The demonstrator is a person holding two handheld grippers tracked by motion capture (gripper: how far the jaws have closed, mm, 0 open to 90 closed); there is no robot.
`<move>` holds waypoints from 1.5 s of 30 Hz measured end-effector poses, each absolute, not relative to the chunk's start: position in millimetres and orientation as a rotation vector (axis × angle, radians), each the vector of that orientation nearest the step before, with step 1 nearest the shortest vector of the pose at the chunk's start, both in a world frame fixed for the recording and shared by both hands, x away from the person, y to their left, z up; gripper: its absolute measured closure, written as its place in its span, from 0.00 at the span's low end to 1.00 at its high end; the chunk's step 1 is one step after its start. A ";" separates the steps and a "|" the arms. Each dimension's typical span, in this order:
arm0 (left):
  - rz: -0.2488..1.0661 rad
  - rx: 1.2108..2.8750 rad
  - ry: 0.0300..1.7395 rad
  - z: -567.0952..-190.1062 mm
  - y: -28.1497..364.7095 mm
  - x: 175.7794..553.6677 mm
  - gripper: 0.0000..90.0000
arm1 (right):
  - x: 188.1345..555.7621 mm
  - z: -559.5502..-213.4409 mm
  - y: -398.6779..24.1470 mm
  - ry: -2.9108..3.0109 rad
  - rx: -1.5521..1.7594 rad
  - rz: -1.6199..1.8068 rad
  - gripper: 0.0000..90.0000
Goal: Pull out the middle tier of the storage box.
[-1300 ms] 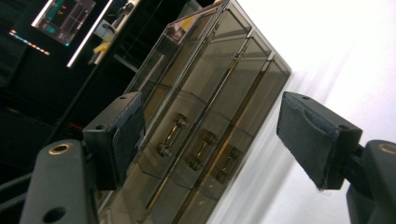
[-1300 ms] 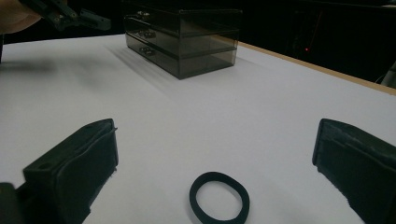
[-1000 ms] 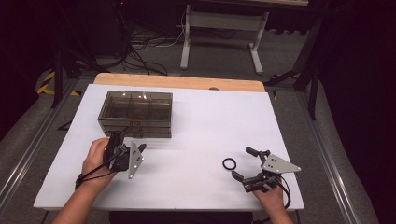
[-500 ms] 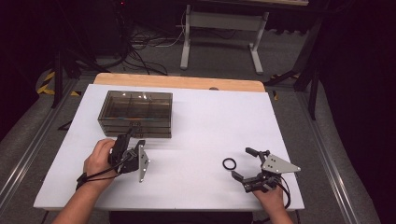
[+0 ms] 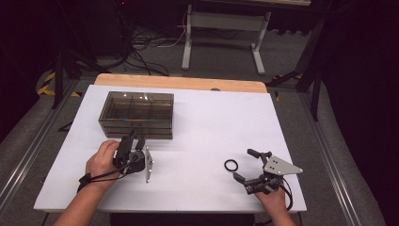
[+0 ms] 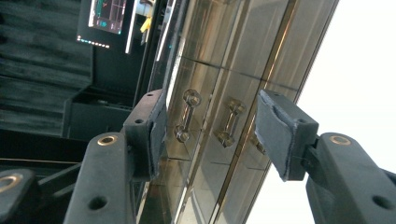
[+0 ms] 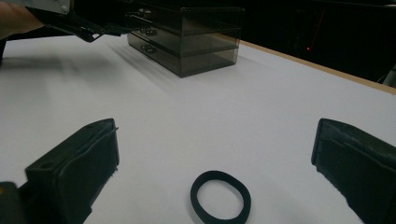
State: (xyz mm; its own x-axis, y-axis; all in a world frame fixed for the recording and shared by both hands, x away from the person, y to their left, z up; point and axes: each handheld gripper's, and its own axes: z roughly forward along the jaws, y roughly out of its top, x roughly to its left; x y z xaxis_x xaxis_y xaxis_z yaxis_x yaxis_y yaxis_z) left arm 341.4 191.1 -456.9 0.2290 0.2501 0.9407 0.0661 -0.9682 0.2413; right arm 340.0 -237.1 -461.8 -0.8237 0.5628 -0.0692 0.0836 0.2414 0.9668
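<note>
White tabletop (image 5: 202,122) with a wooden strip along the far edge, dark floor, cables and a metal stand behind. Smoky transparent plastic drawer box (image 5: 136,114) sits far-left on the tabletop, close to the left edge; the whole middle and right-far area is bare, lots of room to move.

Left tongs (image 5: 133,142) are right at the box's near face, turned on their side, pointing at the drawer fronts. In the left gripper view the left tongs (image 6: 210,126) stand about half open, and they have just been closing; two small metal dumbbell-shaped drawer handles (image 6: 187,115) sit in the gap between the pads (image 6: 282,133), and the pads do not press on either one. Whether a pad touches the box front I cannot tell.

Small black rubber ring (image 5: 231,165) lies flat on the tabletop, near-right, just ahead of the right tongs (image 5: 246,165). Right tongs are wide open, holding nothing; in the right gripper view the black rubber ring (image 7: 220,195) lies between the two pads (image 7: 88,158), apart from both.
</note>
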 end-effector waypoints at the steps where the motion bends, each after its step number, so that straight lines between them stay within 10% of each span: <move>1: 1.850 2.353 0.295 -458.8 190.3 342.4 0.51 | 340.0 -461.9 -237.0 2.117 0.592 1.609 0.02; 45: 1.983 2.412 0.288 -489.3 182.7 370.7 0.79 | 340.1 -462.4 -235.9 2.118 0.592 1.603 0.03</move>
State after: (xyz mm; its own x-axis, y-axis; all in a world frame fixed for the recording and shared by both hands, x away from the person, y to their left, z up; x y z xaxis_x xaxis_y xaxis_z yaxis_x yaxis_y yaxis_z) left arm 370.7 182.7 -489.3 0.1833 0.1448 0.9723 0.1379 -0.9831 0.1204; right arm 340.1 -235.9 -462.4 -0.8227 0.5639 -0.0724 0.0836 0.2459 0.9657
